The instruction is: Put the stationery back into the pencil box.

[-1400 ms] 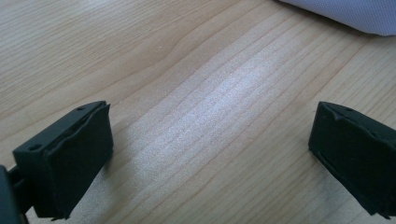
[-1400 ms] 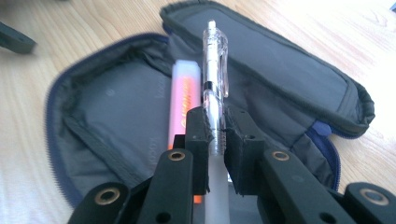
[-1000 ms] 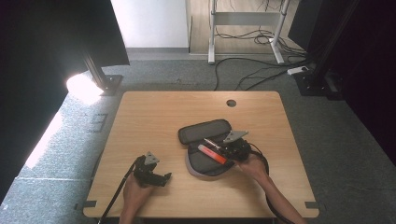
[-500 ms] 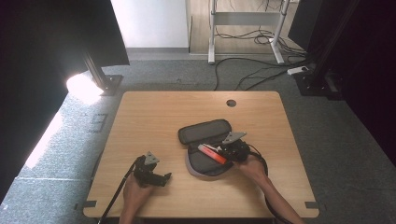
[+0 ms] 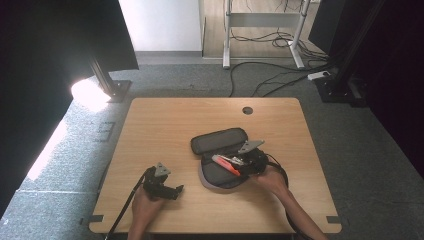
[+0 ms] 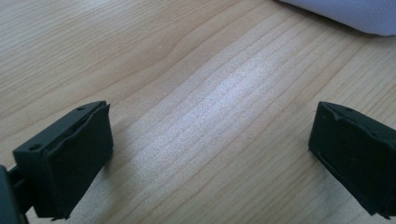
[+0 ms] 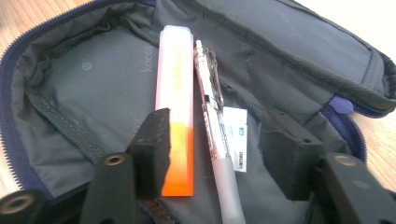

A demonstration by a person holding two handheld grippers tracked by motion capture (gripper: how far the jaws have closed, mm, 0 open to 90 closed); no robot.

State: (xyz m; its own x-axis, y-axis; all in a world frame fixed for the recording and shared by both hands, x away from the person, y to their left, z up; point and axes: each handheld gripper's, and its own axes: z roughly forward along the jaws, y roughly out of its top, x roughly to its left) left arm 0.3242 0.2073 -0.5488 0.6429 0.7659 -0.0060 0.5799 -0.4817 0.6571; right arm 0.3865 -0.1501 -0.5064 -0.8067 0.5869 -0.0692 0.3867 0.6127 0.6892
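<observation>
A dark grey pencil case point(image 7: 93, 84) lies unzipped on the wooden table point(image 5: 165, 125), its lid point(image 5: 220, 141) flipped back. Inside lie an orange-and-pink highlighter point(image 7: 175, 93), a clear pen point(image 7: 212, 112) with a grey grip and a small white label point(image 7: 237, 140). My right gripper point(image 7: 217, 149) hovers low over the case point(image 5: 215, 175). Its jaws have just been opening. The pen lies between them untouched, and the highlighter point(image 5: 226, 164) lies by the left pad. My left gripper point(image 6: 210, 154) rests open over bare wood near the front edge point(image 5: 176, 190).
A corner of the grey case point(image 6: 355, 14) shows at the top right of the left gripper view. A round cable hole point(image 5: 247, 110) sits at the table's far edge. Cables point(image 5: 272, 75) and a desk frame point(image 5: 227, 35) stand on the floor beyond.
The right gripper has edged slightly left over the open case with the highlighter under it. The left hand and gripper have stayed put.
</observation>
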